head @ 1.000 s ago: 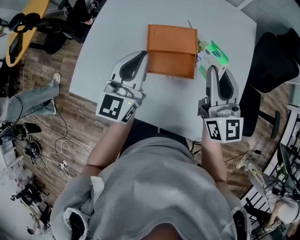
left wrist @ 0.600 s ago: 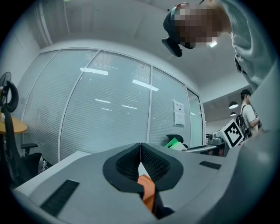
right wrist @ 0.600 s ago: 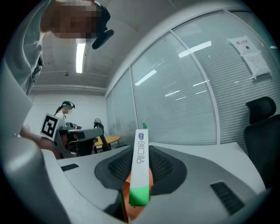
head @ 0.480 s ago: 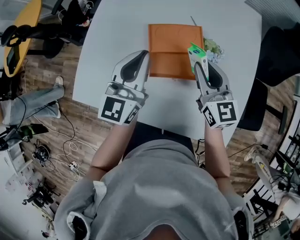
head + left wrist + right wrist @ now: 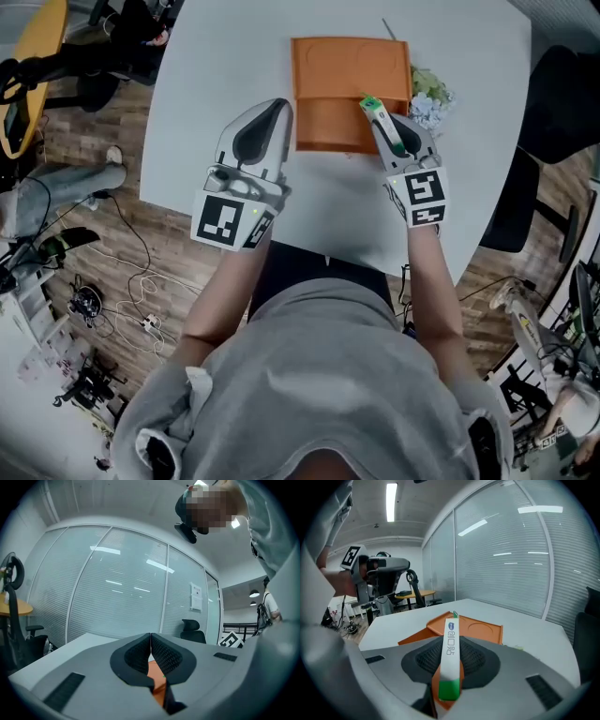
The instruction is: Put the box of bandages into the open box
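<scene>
The orange open box [image 5: 345, 120] lies at the far middle of the white table [image 5: 225, 75], its lid [image 5: 349, 66] folded back flat. The white-and-green box of bandages [image 5: 372, 109] stands on edge between the jaws of my right gripper [image 5: 382, 122], over the orange box's right front part. In the right gripper view the bandage box [image 5: 451, 653] runs along the jaws of the right gripper [image 5: 451, 645], with the orange box [image 5: 474, 629] beyond it. My left gripper [image 5: 279, 109] is shut on nothing at the orange box's left edge; its view shows the left gripper [image 5: 150, 638] with pads touching.
A crinkly pale-green and white packet [image 5: 428, 97] lies on the table just right of the orange box. A thin stick [image 5: 386, 29] lies behind the lid. A black office chair [image 5: 561, 103] stands off the table's right side. Cables cover the floor [image 5: 103, 291] at left.
My right gripper took hold of the bandage box, lifted it off the table right of the orange box, turned it on edge and carried it left over the box. The left gripper barely moved.
</scene>
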Demonstrator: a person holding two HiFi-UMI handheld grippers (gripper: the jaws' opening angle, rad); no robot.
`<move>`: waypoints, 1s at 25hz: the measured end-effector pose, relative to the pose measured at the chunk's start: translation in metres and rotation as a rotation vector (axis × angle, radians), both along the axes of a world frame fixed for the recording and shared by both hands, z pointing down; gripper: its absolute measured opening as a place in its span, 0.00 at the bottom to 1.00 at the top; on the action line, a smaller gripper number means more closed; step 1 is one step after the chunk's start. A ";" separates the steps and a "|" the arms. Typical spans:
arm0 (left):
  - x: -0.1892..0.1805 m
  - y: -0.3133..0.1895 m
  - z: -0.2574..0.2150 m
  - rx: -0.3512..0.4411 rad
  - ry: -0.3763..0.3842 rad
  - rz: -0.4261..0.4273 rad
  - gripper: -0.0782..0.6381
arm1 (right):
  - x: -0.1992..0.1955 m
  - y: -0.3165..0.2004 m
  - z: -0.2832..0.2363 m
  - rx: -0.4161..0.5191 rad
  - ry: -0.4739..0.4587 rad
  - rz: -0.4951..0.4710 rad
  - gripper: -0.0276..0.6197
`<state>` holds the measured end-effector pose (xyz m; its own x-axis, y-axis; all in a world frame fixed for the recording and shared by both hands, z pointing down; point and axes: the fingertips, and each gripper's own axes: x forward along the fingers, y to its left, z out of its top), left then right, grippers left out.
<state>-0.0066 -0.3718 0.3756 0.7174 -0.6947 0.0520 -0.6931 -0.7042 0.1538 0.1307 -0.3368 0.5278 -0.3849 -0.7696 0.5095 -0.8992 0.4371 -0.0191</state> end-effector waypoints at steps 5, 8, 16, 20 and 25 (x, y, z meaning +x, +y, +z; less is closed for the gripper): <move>0.001 0.002 0.007 -0.007 -0.003 -0.009 0.14 | -0.005 0.004 0.029 -0.059 0.042 -0.049 0.22; -0.007 0.002 0.012 -0.015 -0.004 -0.016 0.14 | -0.015 0.004 0.043 -0.090 0.076 -0.076 0.22; -0.019 -0.009 0.027 -0.021 -0.010 -0.041 0.14 | -0.026 -0.009 0.066 -0.108 0.100 -0.102 0.22; -0.020 -0.009 0.024 -0.015 -0.008 -0.042 0.14 | -0.028 -0.014 0.056 -0.091 0.088 -0.102 0.22; -0.019 -0.003 0.014 -0.004 -0.001 -0.038 0.14 | -0.026 -0.011 0.030 -0.067 -0.002 -0.067 0.22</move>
<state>-0.0255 -0.3753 0.3898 0.6903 -0.7214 0.0554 -0.7196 -0.6766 0.1561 0.1046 -0.3473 0.5578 -0.4353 -0.7065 0.5579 -0.8680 0.4939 -0.0519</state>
